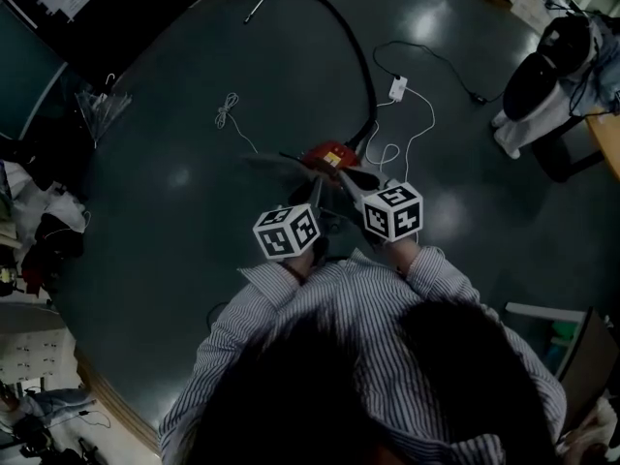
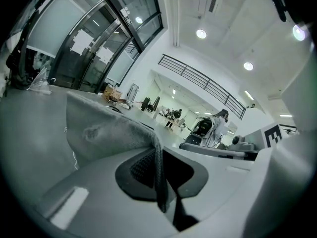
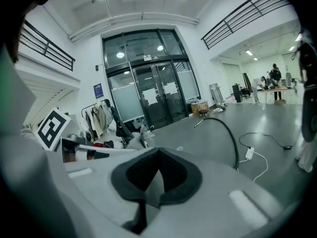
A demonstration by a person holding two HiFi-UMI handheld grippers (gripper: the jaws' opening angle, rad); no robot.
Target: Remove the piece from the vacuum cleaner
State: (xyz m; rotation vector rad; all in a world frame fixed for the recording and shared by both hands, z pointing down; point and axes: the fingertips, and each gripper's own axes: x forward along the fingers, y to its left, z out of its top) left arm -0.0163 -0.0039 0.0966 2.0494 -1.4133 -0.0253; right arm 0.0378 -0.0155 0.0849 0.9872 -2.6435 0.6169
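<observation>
Grey fabric piece (image 2: 106,128) pinched in the left gripper (image 2: 159,150), close by the red vacuum cleaner (image 1: 327,155).

Head view: a person in a striped shirt (image 1: 358,308) holds both grippers side by side over the dark floor (image 1: 174,172), marker cubes uppermost, noses toward the vacuum cleaner just ahead of them. Its black hose (image 1: 351,37) curves away across the floor, and a white cable (image 1: 418,114) lies beside it. Whether the piece touches the vacuum cleaner cannot be told here. Left gripper view: the jaws are closed on one edge of the piece, and it spreads up and to the left from the pads, a limp felt-like sheet. Right gripper view: the right gripper (image 3: 157,155) has its jaws closed tip to tip with nothing between them. The hose and white cable lie on the floor beyond.
</observation>
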